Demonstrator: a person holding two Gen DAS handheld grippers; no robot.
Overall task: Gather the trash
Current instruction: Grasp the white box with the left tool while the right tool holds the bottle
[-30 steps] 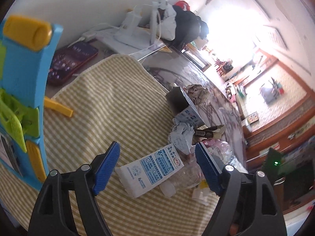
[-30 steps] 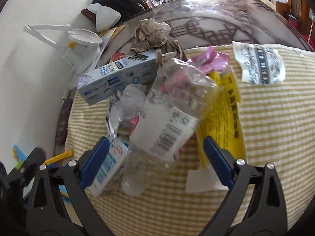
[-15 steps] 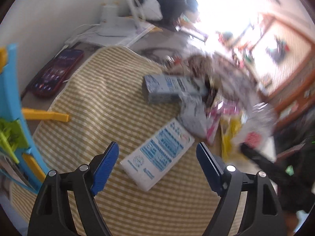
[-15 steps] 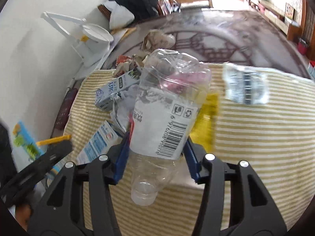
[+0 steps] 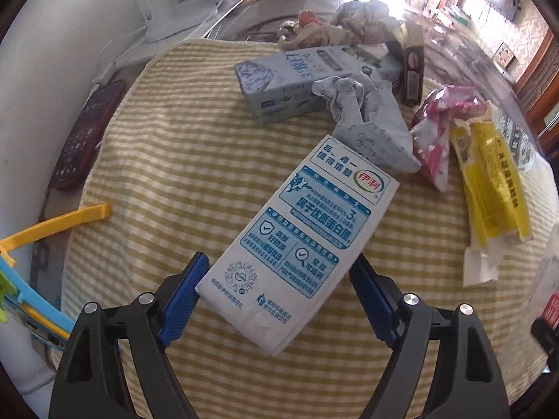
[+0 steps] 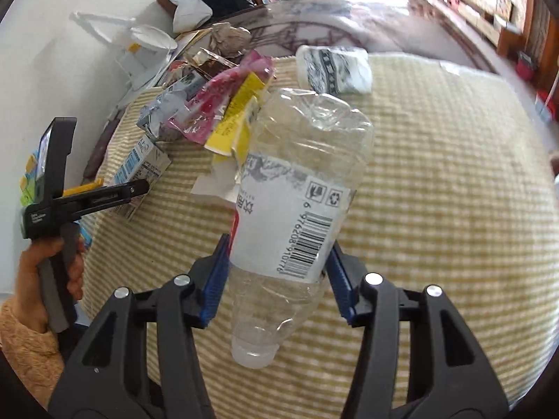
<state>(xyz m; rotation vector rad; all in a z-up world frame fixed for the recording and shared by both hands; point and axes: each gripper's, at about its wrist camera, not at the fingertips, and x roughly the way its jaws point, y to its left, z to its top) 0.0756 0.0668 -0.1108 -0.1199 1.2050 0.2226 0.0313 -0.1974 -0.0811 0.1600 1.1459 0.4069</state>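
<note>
Left wrist view. Gripper, left (image 5: 277, 291): jaws spread wide, straddling the near end of a white-and-blue milk carton (image 5: 300, 241); the blue pads stand at its two sides, and whether they press on it cannot be told. The carton lies flat on a yellow-checked cloth (image 5: 174, 160). Just beyond the carton's far end: crumpled grey paper (image 5: 370, 122). Farther ahead: a second, pale blue carton (image 5: 297, 80), with brownish crumpled wrappers (image 5: 349, 24) behind it. Ahead and to the right of the fingers: pink wrapper (image 5: 440, 132), yellow packet (image 5: 492, 188). Far left of the fingers, off the cloth: dark red phone (image 5: 87, 136), yellow plastic clip (image 5: 59, 223).

Right wrist view. Gripper, right (image 6: 276, 276): clamped on a clear plastic bottle (image 6: 300, 206), blue pads pressed on the labelled body, the neck end towards the camera, the dented base pointing away. The bottle is lifted clear of the checked cloth. Ahead and left of the fingers: the trash heap of pink wrapper, yellow packet and grey paper. Straight ahead, beyond the bottle: a patterned white packet (image 6: 333, 70). Far left: the other gripper, held by a hand (image 6: 52, 272) in an orange knitted sleeve (image 6: 24, 342), its tip at the milk carton.
</note>
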